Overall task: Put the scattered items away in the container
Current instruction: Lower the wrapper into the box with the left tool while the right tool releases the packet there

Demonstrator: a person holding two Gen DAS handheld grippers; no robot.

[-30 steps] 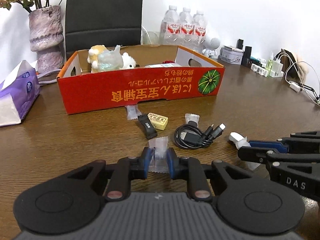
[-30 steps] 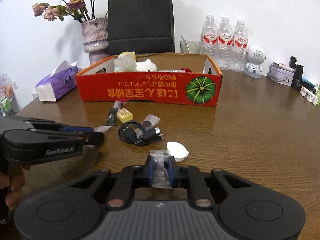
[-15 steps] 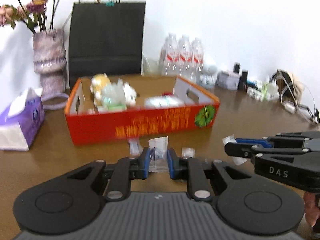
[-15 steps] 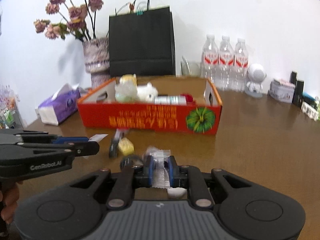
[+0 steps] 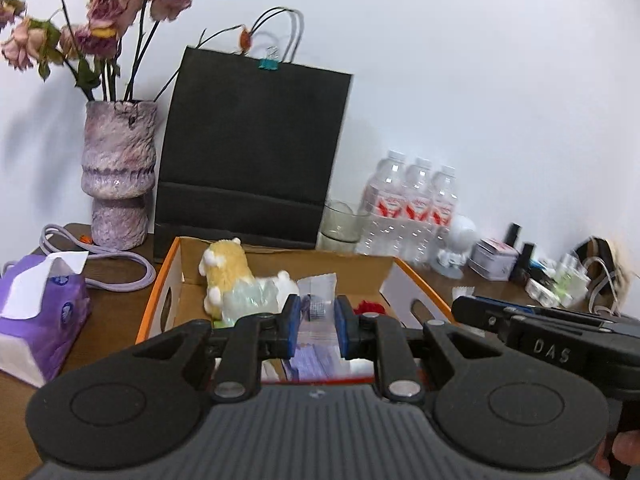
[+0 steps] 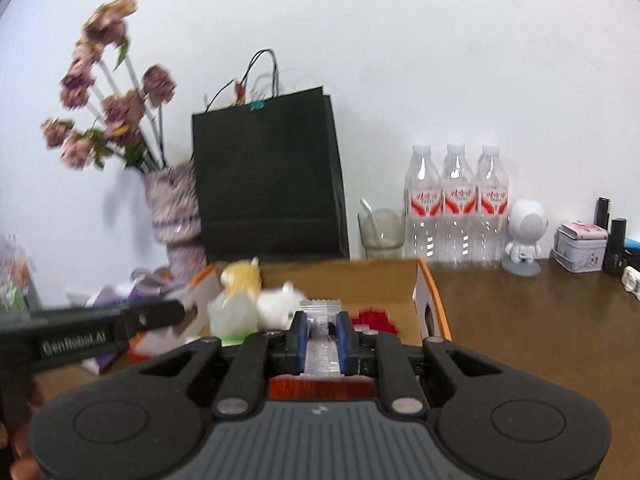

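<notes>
My left gripper [image 5: 317, 318] is shut on a clear candy packet [image 5: 318, 292] and holds it over the open orange cardboard box [image 5: 158, 300]. My right gripper [image 6: 322, 330] is shut on another clear packet [image 6: 320, 334], also above the box [image 6: 434, 300]. Inside the box lie a yellow and white plush toy [image 5: 234, 276], a red item [image 5: 370, 307] and a purple packet [image 5: 316, 360]. The right gripper also shows in the left wrist view [image 5: 464, 305], with a packet edge sticking out of it. The left gripper shows in the right wrist view [image 6: 176, 314].
Behind the box stand a black paper bag [image 5: 252, 152], a vase of dried roses [image 5: 118, 176], a glass [image 5: 340, 226] and three water bottles [image 5: 412, 208]. A purple tissue pack [image 5: 36, 312] lies left. A white robot figure [image 6: 524, 236], a tin [image 6: 580, 248] and chargers [image 5: 560, 284] sit right.
Both grippers have risen from the table and moved forward over the box, each carrying its packet. The loose items on the table have dropped out of view.
</notes>
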